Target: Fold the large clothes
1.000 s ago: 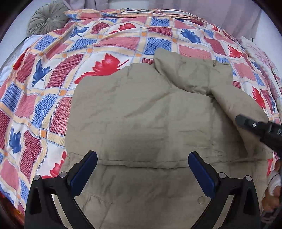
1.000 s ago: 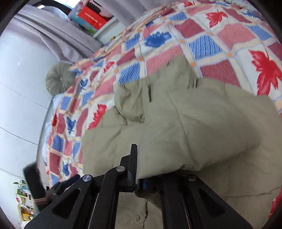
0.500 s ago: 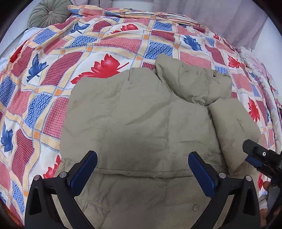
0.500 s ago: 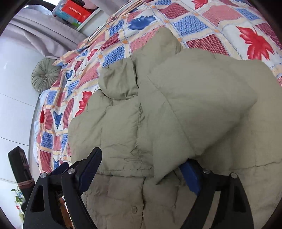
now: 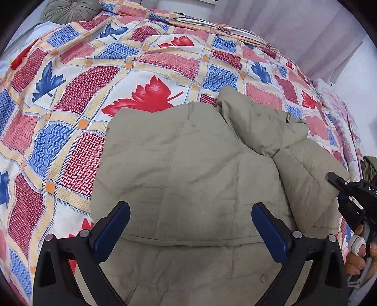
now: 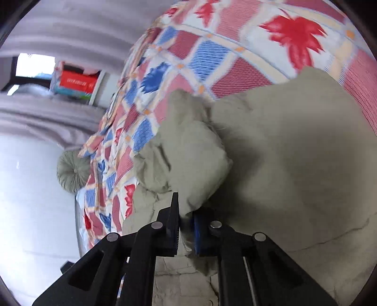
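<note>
right tool closing on jacket

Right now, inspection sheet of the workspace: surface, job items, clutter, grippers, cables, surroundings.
Surface: bed under a patchwork leaf-print quilt, rumpled at the far edge.
Job's things: khaki padded jacket lying on the quilt, sleeve folded in over the body.
Clutter: round green cushion at the head of the bed.
Grippers: left gripper above the jacket, jaws wide, nothing between them. Right gripper closing its jaws on a fold of jacket fabric.
Cables: nothing seen.
Surroundings: grey curtains; shelf with a red box; white wall.
</note>
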